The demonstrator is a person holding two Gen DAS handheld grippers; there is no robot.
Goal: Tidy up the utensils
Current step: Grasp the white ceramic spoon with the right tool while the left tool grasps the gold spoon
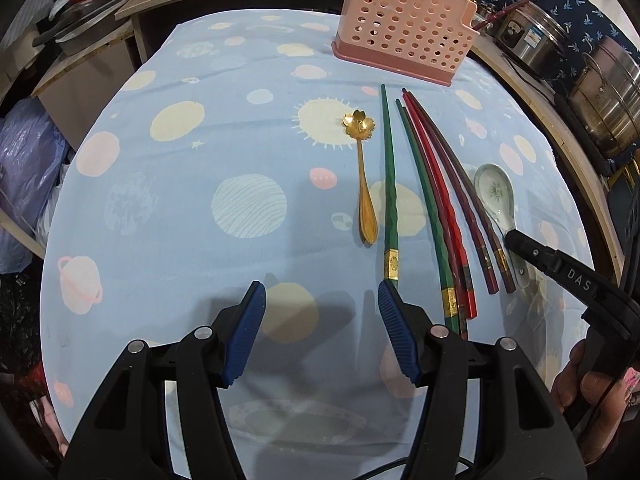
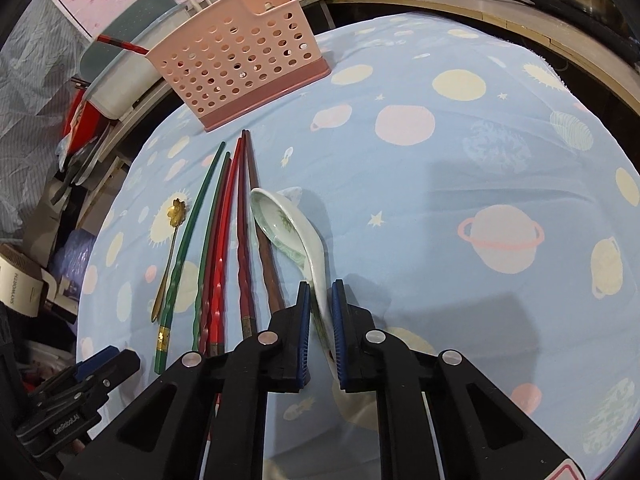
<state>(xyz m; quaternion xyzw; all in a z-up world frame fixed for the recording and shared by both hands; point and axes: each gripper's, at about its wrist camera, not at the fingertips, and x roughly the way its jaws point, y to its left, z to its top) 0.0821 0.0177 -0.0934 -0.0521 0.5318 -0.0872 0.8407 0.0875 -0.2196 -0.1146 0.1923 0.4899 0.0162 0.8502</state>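
A white ceramic spoon [image 2: 286, 226] with a green print lies on the planet-patterned cloth, and my right gripper [image 2: 321, 286] is shut on its handle. The same spoon [image 1: 495, 196] shows in the left wrist view with the right gripper [image 1: 516, 242] over its handle. Left of it lie several chopsticks [image 2: 224, 240], green, red and brown, and a gold flower-shaped spoon [image 1: 362, 184]. My left gripper [image 1: 322, 298] hangs open above bare cloth, near the green chopstick's [image 1: 390, 184] gold-banded end. A pink perforated utensil holder [image 1: 404, 24] stands at the far side.
Steel pots [image 1: 604, 92] sit on a wooden counter to the right in the left wrist view. Boxes, bags and a white bin [image 2: 124, 76] crowd the left side beyond the table edge. A hand [image 1: 588, 384] holds the right gripper at the lower right.
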